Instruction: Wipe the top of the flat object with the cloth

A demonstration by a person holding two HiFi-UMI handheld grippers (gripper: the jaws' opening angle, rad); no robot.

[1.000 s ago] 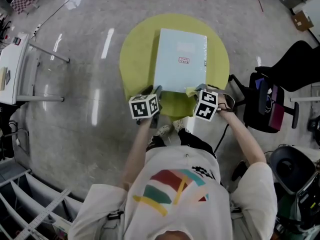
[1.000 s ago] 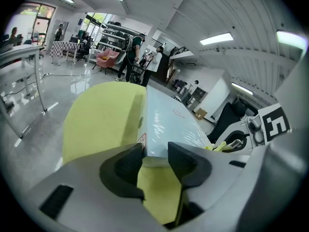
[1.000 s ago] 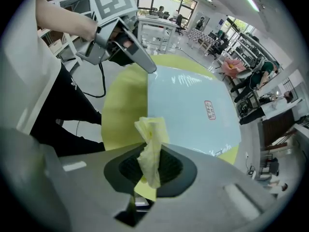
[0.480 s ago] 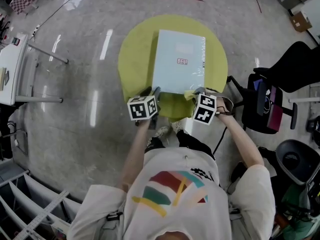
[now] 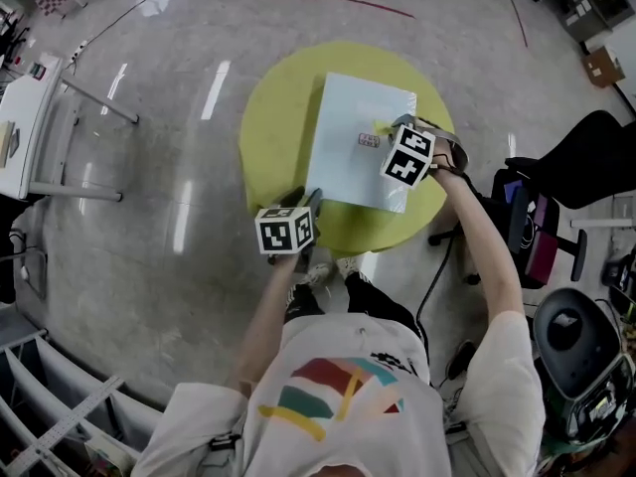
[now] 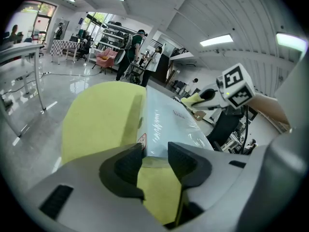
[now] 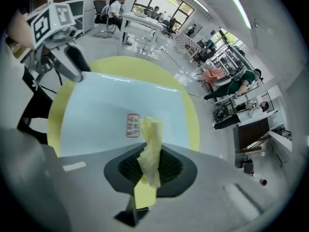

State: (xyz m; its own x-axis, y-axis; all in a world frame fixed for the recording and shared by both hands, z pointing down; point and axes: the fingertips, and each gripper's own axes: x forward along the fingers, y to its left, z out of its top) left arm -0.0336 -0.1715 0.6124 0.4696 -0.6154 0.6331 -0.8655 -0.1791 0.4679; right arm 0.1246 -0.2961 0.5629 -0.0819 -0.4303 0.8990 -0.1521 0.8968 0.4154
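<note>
Since the earlier frames the right hand-held gripper has travelled from the near right corner of the flat box out over its top, to just beside the small red label; the left one has stayed at the near left corner.

That pale blue box lies flat on the round yellow tabletop. It is closed and wrapped in shiny film, so what it holds cannot be seen.

Jaws of the right hand-held gripper are closed on the yellow cloth, whose crumpled end sticks out past the tips toward the box top; whether it touches the film I cannot tell.

Spread wide, the jaws of the left hand-held gripper bracket the box's near corner, which fills the gap between their tips without being clamped.
</note>
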